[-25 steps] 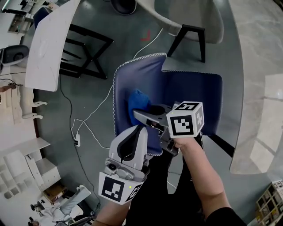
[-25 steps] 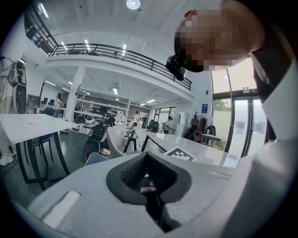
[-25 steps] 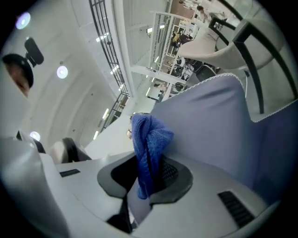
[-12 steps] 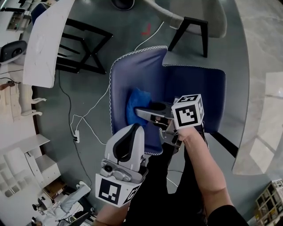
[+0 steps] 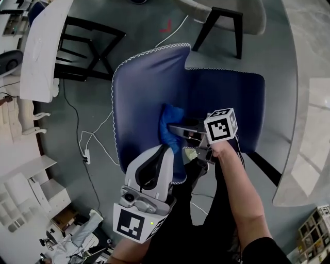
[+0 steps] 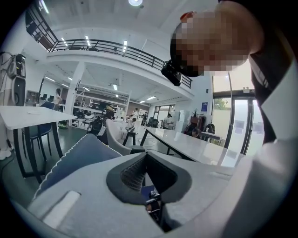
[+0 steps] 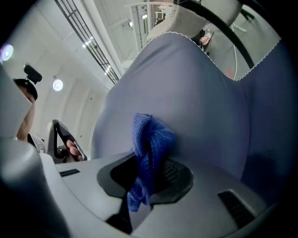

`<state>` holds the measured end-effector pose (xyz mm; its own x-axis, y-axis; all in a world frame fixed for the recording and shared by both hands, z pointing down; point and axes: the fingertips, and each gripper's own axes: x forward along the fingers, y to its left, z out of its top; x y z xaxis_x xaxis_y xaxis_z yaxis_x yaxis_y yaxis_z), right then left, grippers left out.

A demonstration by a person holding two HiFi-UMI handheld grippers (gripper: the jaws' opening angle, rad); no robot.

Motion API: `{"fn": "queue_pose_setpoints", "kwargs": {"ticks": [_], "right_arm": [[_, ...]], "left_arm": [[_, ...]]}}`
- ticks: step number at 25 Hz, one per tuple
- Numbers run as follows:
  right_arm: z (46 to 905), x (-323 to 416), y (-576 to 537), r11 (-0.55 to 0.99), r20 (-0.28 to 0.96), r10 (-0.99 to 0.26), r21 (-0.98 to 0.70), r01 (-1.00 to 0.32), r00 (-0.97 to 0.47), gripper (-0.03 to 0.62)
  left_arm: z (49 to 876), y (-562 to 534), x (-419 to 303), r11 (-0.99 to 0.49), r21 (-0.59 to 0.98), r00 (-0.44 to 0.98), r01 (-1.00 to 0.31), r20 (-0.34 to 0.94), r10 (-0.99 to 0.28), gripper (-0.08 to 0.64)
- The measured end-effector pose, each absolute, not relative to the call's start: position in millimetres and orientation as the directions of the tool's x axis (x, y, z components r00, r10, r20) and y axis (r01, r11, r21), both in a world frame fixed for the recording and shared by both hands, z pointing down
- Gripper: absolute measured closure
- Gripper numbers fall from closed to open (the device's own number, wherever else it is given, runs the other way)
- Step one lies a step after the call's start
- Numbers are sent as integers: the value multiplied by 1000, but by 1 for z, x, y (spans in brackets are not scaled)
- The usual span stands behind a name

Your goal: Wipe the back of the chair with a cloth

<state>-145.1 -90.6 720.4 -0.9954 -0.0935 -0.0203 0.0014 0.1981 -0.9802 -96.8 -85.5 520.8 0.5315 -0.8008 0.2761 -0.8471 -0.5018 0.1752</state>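
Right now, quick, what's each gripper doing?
Left gripper: shut, nothing in it.
Right gripper: shut on the cloth.

Soft, even light fills the head view, and the pale floor [image 5: 309, 118] at the right edge shines almost white. Straight lines bend strongly toward the borders. In the left gripper view a ceiling lamp [image 6: 135, 2] and the tall windows [image 6: 235, 125] are overexposed, and the corners are black. In the right gripper view the cloth [image 7: 149, 139] is sharp, while the chair back [image 7: 186, 93] looks washed out, with shadow at the right.
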Motion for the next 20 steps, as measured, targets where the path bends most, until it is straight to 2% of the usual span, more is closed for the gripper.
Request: {"fn": "queue_pose_setpoints", "kwargs": {"ticks": [6, 11, 15, 20], "right_arm": [[782, -131, -79, 177, 86, -75, -979, -98, -993, 505], [847, -114, -66, 202, 322, -53, -924, -326, -945, 506], [887, -103, -54, 240, 521, -29, -825, -512, -853, 506], [904, -105, -47, 244, 669, -98, -701, -670, -736, 509]], "left_arm": [[532, -85, -92, -512, 183, 544, -839, 284, -789, 552], [539, -85, -89, -509, 182, 541, -841, 292, -789, 552], [538, -87, -89, -511, 173, 540, -842, 280, -794, 552], [540, -84, -88, -513, 176, 542, -840, 274, -794, 552]]}}
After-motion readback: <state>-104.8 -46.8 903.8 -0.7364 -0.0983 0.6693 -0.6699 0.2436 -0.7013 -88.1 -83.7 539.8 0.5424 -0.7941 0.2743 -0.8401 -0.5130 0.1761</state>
